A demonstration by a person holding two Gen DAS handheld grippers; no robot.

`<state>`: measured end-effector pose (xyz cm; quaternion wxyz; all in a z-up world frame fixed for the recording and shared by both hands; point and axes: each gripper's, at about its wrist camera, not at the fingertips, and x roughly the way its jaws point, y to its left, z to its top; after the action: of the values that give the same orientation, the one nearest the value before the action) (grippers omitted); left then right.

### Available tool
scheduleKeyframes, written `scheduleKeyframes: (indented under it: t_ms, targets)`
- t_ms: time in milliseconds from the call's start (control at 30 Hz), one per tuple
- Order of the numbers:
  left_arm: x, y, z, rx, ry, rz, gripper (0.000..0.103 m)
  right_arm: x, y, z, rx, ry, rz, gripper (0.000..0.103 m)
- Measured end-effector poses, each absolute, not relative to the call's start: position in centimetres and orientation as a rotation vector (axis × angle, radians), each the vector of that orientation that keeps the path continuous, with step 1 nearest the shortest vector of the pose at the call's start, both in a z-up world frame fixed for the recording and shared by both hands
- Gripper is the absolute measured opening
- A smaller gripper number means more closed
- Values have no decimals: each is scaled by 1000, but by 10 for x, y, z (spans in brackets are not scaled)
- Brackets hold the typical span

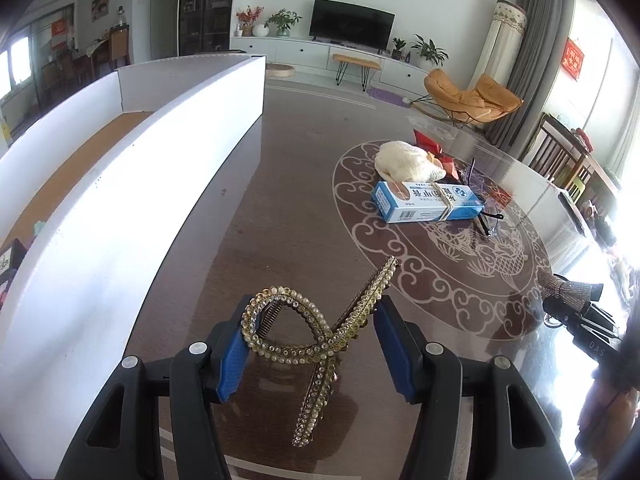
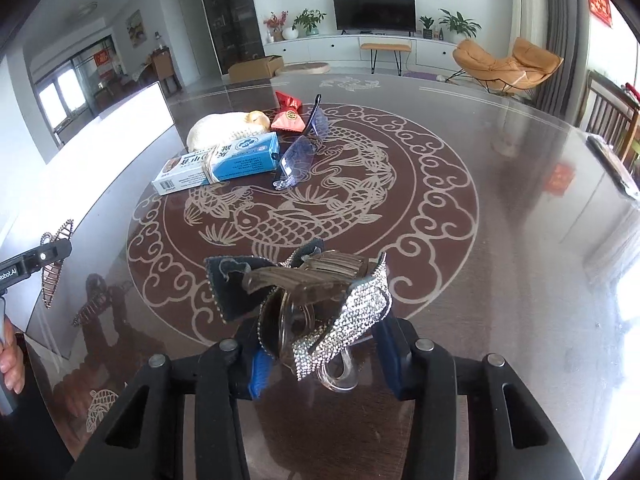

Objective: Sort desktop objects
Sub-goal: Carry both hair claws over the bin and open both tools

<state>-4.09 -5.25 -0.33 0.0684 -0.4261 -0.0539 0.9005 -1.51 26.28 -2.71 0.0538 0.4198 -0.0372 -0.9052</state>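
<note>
Left claw: clenched on a gold rhinestone hair clip, blue pads pressing its looped body from both sides. Clip lifted off the glass-topped surface, one long arm angled up and away, the other pointing down toward the camera. Held just beside the long wall of the white cardboard box, on the side facing the blue carton.

Right claw: clenched on a silver rhinestone bow clip, dark backing and translucent teeth turned upward. Held over the near rim of the carp medallion printed under the glass. Same bow clip also visible at the far right edge of the left wrist view.

Remaining items, all located relative to the blue carton, lying flat on the surface with a rubber band around it:
- Cream plush toy: directly behind the carton, touching or nearly so; contact cannot be confirmed.
- Red pouch: behind the carton, just beyond the plush toy's head.
- Blue-tinted glasses: beside the carton's end nearest the medallion centre, one temple raised.
- White cardboard box: well apart from the carton, brown floor visible inside.

Left claw also seen at the left edge of the right wrist view, gold clip in its grip.
</note>
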Motion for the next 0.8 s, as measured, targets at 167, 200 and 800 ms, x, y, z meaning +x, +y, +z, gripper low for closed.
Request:
scheduleKeyframes:
  t_ms: [167, 200, 800]
  targets:
    - [-26, -89, 38, -1190, -368, 2725, 59, -11, 219, 6, 1162, -39, -2679, 45]
    - [-26, -101, 48, -1173, -409, 2735, 59, -13, 203, 14, 1132, -26, -2651, 45]
    - [-66, -345, 54, -1483, -468, 3087, 59, -45, -181, 61, 881, 340, -1963, 45]
